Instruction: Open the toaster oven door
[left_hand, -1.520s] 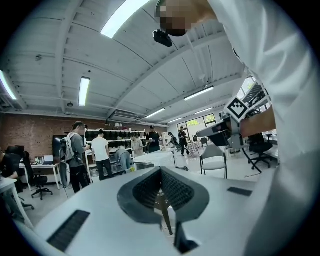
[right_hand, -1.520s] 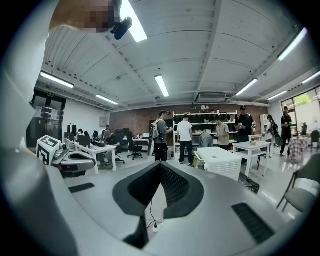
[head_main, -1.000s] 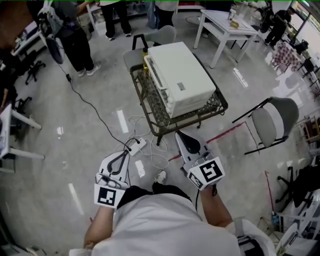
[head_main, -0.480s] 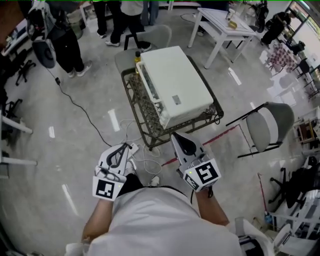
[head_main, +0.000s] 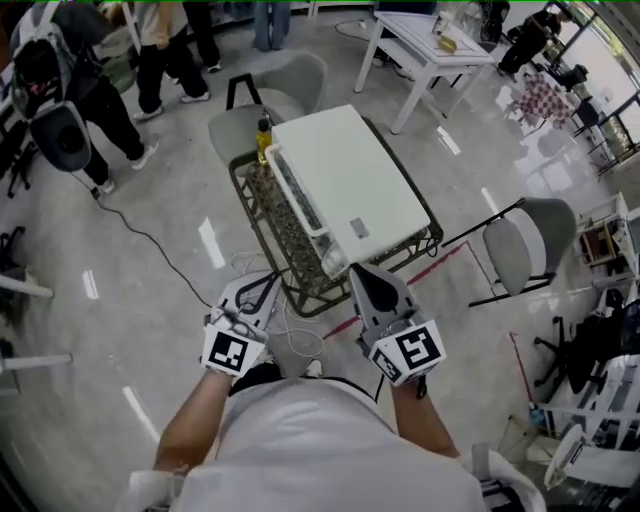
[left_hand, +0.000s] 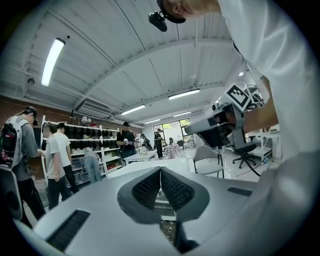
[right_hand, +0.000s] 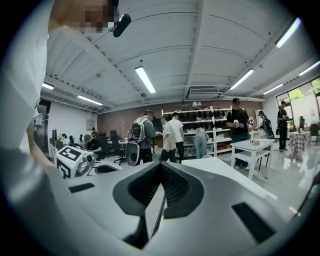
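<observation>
The toaster oven (head_main: 350, 185) sits on a low, dark surface (head_main: 280, 222) just ahead of the person, and its door (head_main: 298, 200), on the side facing the picture's left, looks closed. The left gripper (head_main: 262, 288) and right gripper (head_main: 366, 278) both hover short of it, jaws pressed together on nothing. The door is probably a stiff hinged panel, light to swing, best taken by the handle along its top edge and pulled gently, since the oven may slide.
</observation>
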